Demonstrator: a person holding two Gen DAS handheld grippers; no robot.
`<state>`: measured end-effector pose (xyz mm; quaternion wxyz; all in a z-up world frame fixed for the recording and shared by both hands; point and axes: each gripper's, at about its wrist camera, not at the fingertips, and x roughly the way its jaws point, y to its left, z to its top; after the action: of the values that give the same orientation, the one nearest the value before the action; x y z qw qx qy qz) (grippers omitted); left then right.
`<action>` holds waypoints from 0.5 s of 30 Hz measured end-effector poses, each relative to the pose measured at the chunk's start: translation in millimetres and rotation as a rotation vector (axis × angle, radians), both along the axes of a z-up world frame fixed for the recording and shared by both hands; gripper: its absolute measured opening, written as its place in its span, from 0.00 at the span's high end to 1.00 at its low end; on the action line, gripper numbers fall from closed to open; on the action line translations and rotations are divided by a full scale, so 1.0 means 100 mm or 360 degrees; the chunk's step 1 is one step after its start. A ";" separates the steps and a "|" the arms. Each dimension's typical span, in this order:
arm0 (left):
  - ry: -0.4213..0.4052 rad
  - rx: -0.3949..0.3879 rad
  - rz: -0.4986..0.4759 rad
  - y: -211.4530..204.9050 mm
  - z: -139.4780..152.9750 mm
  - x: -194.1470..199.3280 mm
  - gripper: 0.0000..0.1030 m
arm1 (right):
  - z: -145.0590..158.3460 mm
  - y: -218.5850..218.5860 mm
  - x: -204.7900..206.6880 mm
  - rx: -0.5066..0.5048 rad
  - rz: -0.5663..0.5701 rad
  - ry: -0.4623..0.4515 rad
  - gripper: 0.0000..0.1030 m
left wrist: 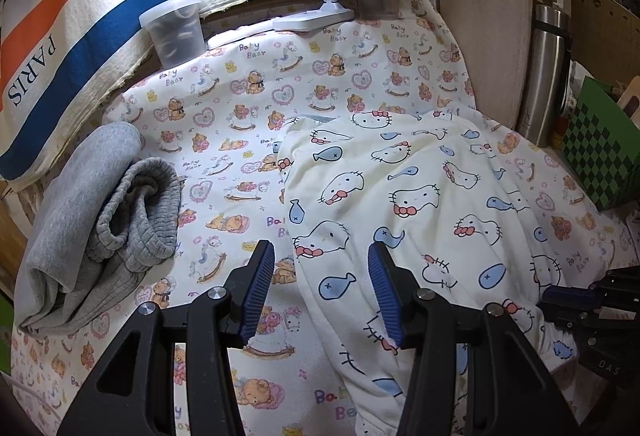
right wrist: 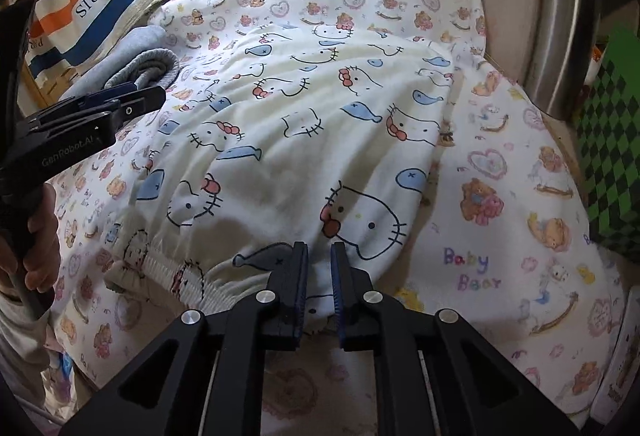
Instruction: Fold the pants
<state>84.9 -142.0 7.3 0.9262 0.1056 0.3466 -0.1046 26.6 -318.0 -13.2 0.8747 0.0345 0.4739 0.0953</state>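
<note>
Left wrist view: the left gripper (left wrist: 322, 256) stands with its jaws apart and nothing clasped; its blue pads straddle the near left edge of the pants (left wrist: 420, 196), the right pad over the cloth, the left over the bear-print sheet (left wrist: 224, 140); whether either pad touches fabric cannot be told. The pants, cream with cat faces and blue fish, lie spread on the sheet, right of centre. A grey garment (left wrist: 100, 228) lies bunched at the sheet's left, well apart from the pants; a clear plastic tub (left wrist: 176, 28) and a white lamp base (left wrist: 312, 21) stand at the far edge; a steel flask (left wrist: 548, 76) stands at right. The right gripper (left wrist: 560, 300) shows at the right margin, at the pants' edge.

Right wrist view: the right gripper (right wrist: 320, 256) has its jaws nearly closed, a narrow gap between; the pants' gathered waistband (right wrist: 192, 276) passes between the pads, apparently loosely, not pinched. The left gripper (right wrist: 136, 96) enters from the left, held by a hand (right wrist: 38, 232).
</note>
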 end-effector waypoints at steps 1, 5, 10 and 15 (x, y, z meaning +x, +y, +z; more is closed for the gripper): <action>0.0000 -0.0006 0.0003 -0.01 0.00 0.00 0.54 | 0.00 0.00 0.00 -0.0001 -0.0003 0.0003 0.89; -0.0009 -0.0012 0.0010 -0.01 0.00 0.00 0.54 | 0.07 0.00 0.03 -0.0031 -0.0034 -0.0035 0.89; -0.0043 -0.0006 0.0006 -0.01 0.11 0.07 0.54 | 0.24 0.02 0.14 -0.0047 -0.0049 -0.0110 0.89; -0.0159 0.0020 0.0041 -0.01 0.38 0.36 0.51 | 0.44 0.02 0.31 -0.0122 -0.0125 -0.0229 0.89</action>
<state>121.0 -143.4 44.9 0.9429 0.1120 0.3019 -0.0853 57.7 -315.8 31.3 0.9103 0.0126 0.4114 0.0450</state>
